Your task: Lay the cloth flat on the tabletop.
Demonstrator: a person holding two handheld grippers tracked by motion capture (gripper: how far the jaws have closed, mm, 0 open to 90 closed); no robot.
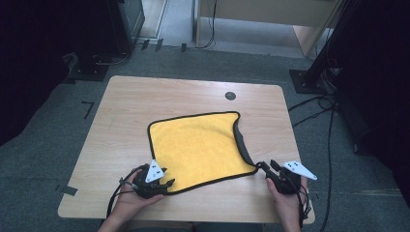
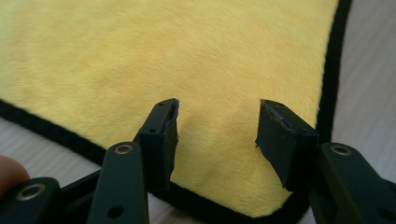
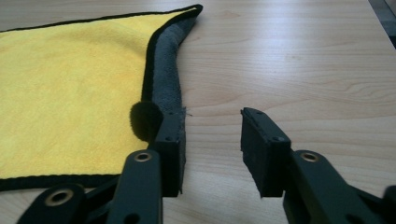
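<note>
The yellow microfibre cloth lies flat on the tabletop. The left claw stands spread above its near corner, gripping nothing. The right claw is spread, the cloth's folded grey edge just beside one jaw.

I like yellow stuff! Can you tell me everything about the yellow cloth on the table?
The yellow cloth looks soft and fluffy, with a thin black trim all round. It lies spread almost flat on the wooden table, near the front edge. Its right side is rolled over, so the grey underside shows. The left gripper hovers open over its near left corner. The right gripper is open at the near right corner, one jaw against the curled edge.
</note>
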